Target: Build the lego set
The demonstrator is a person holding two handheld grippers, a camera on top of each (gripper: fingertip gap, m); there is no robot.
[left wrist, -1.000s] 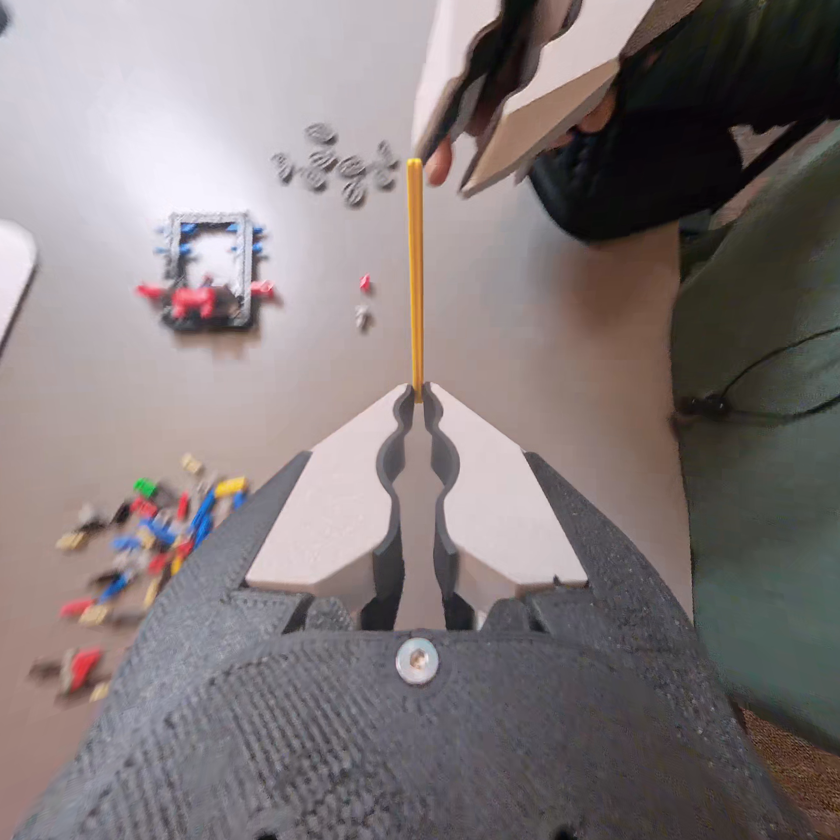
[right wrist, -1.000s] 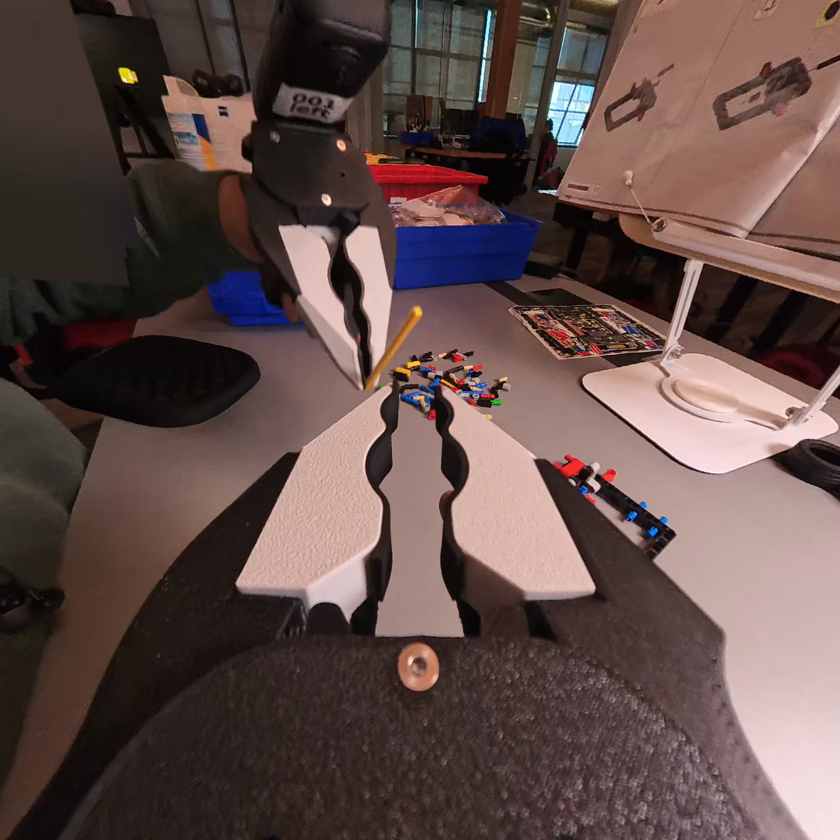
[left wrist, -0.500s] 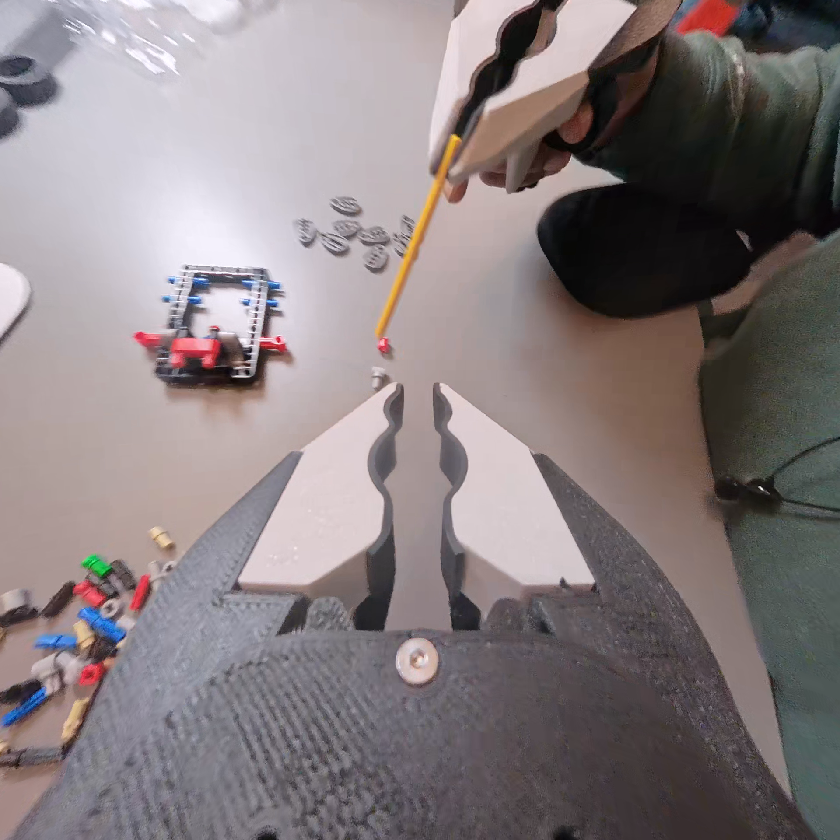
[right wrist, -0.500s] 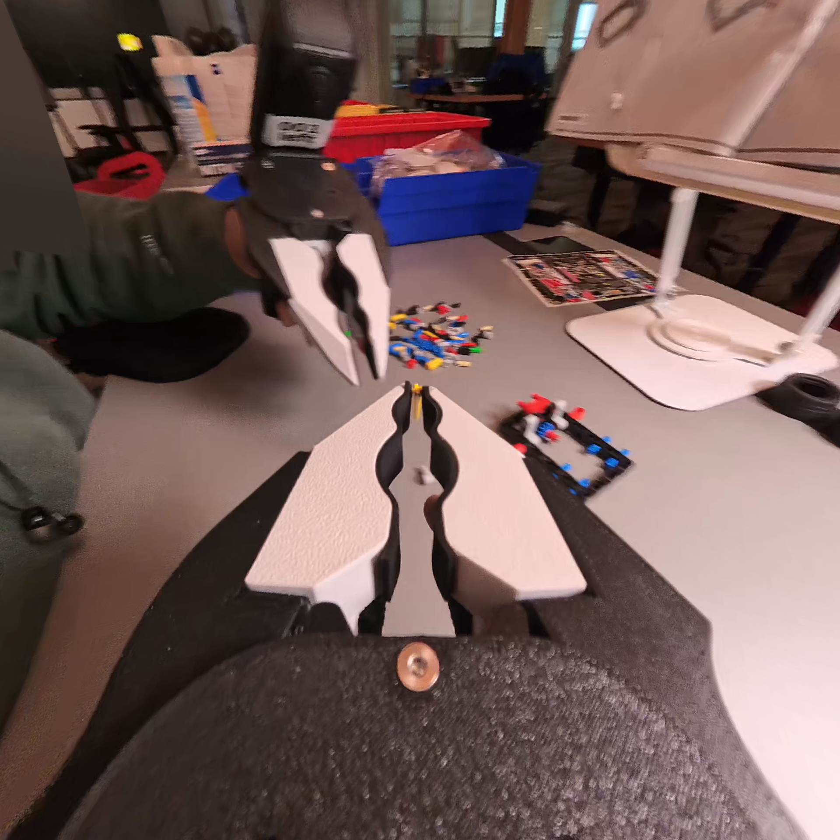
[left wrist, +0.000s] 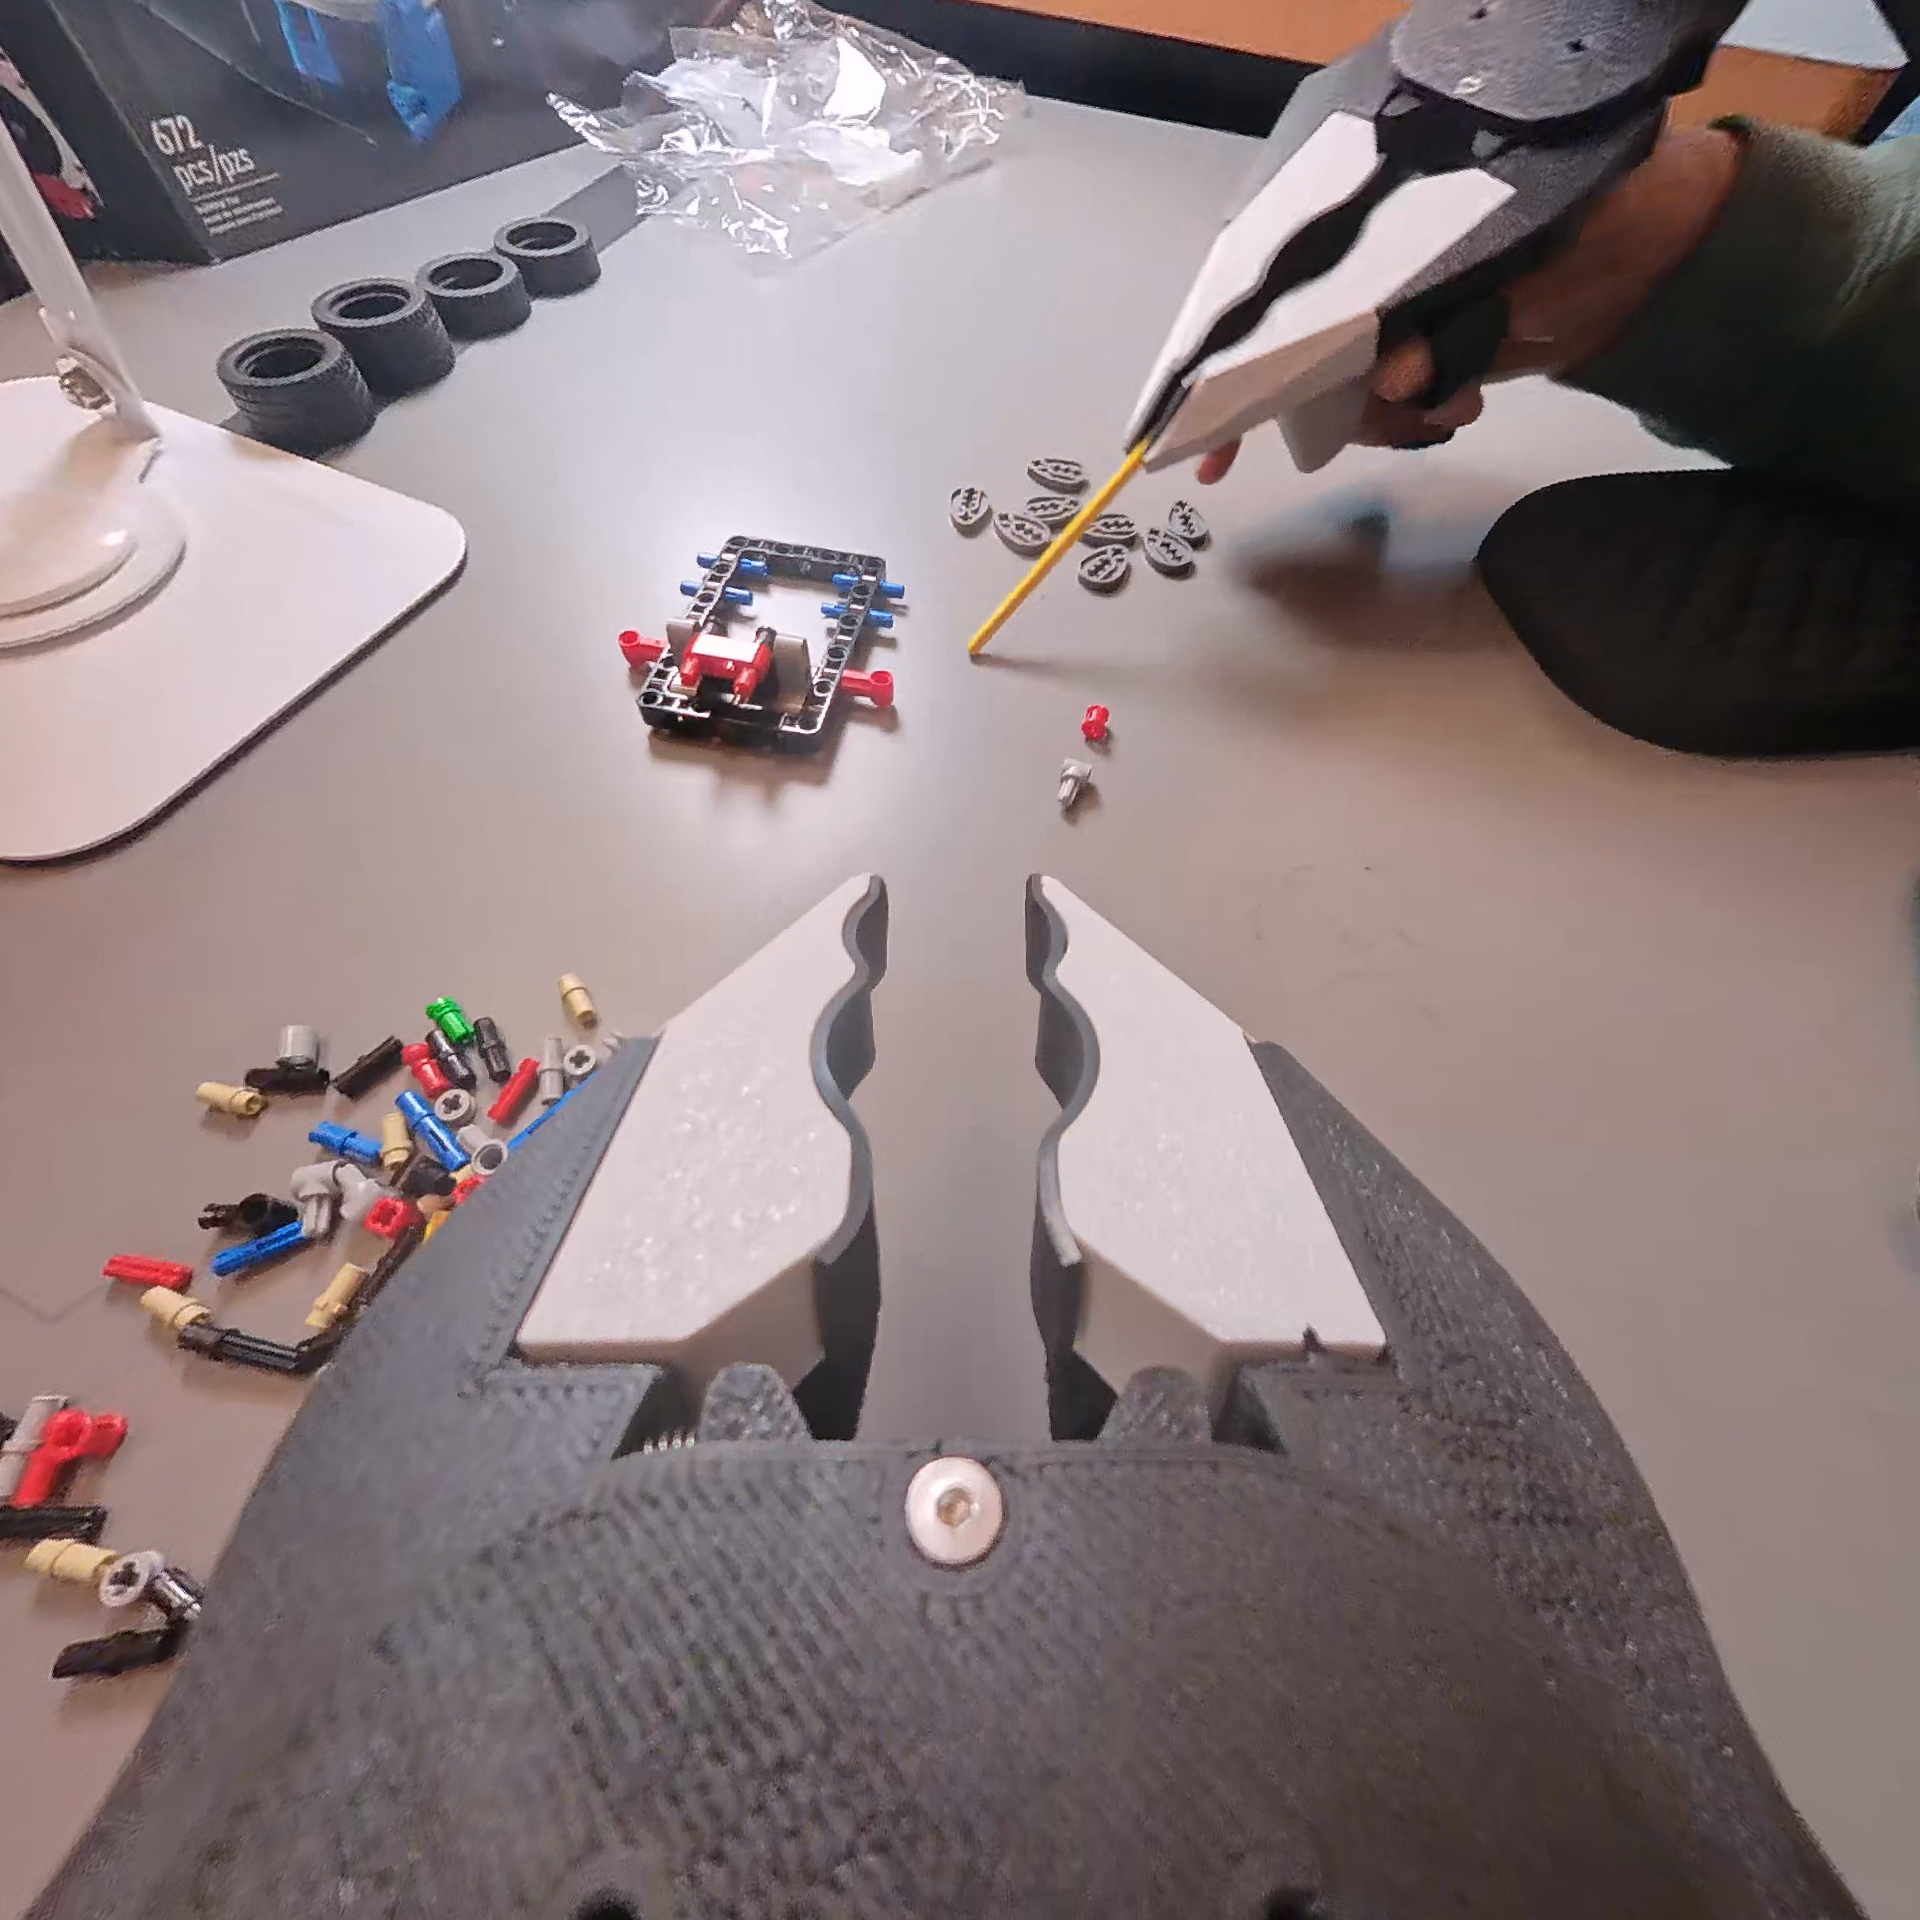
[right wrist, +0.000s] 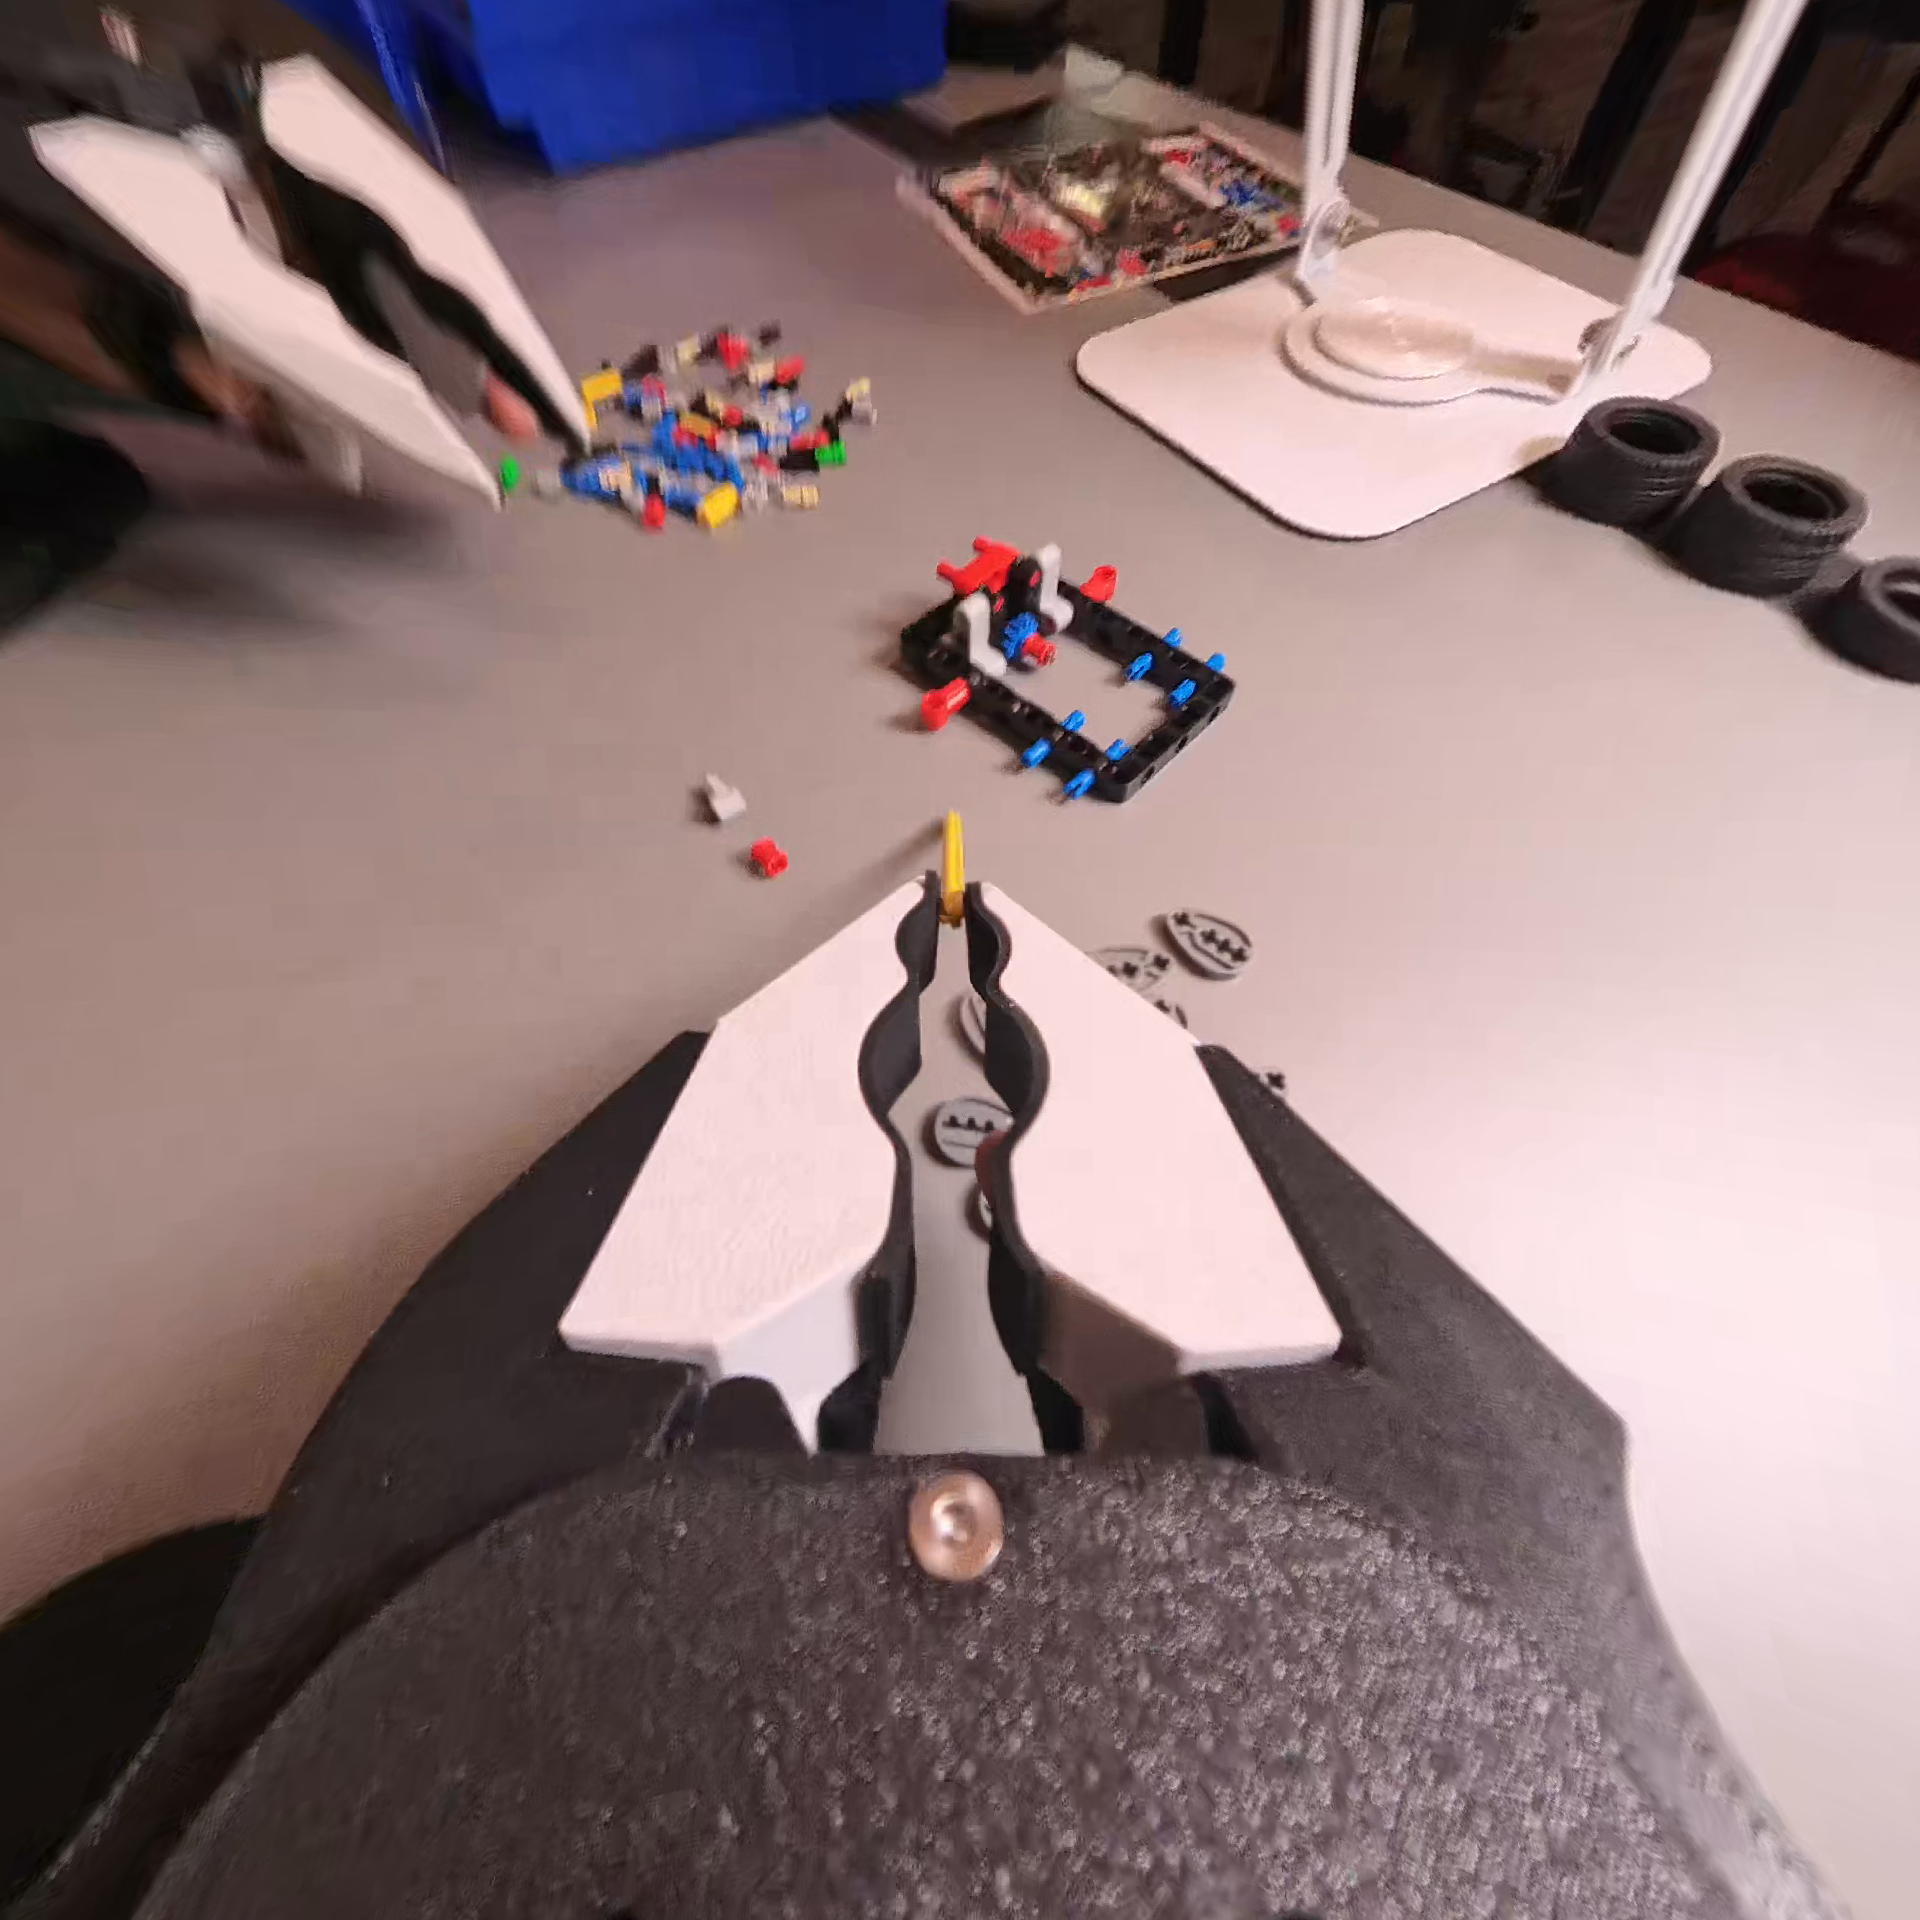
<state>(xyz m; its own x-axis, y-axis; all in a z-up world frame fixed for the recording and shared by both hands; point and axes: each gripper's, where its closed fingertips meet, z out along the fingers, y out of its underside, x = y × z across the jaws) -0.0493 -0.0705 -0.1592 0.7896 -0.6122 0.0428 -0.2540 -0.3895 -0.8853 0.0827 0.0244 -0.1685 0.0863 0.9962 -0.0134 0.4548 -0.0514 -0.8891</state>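
My right gripper [right wrist: 948,891] is shut on a thin yellow axle [right wrist: 951,864]. In the left wrist view the right gripper [left wrist: 1143,442] holds the axle [left wrist: 1051,556] slanting down, its free end at the table right of the black frame [left wrist: 774,634]. The frame carries blue pins and a red and grey part; it also shows in the right wrist view [right wrist: 1070,681]. My left gripper [left wrist: 956,899] is open and empty above the table, near a small red bush [left wrist: 1094,721] and a grey pin [left wrist: 1072,781].
A pile of small coloured pins [left wrist: 384,1132] lies left of my left gripper. Several grey oval discs [left wrist: 1081,520] lie under the axle. Black tyres [left wrist: 405,312], a white stand base [left wrist: 156,613], a crumpled plastic bag [left wrist: 790,125] and a dark box [left wrist: 208,125] stand at the back. Across from one pair of fingers to the other is roughly 15 cm. The right tips stand about 8 cm off the small red bush [left wrist: 1094,721]. The right camera catches it too, in the right wrist view [right wrist: 770,857].
The yellow axle passed from my left gripper to my right one. My left gripper opened and drew back. The right gripper lowered the axle toward the table beside the frame.
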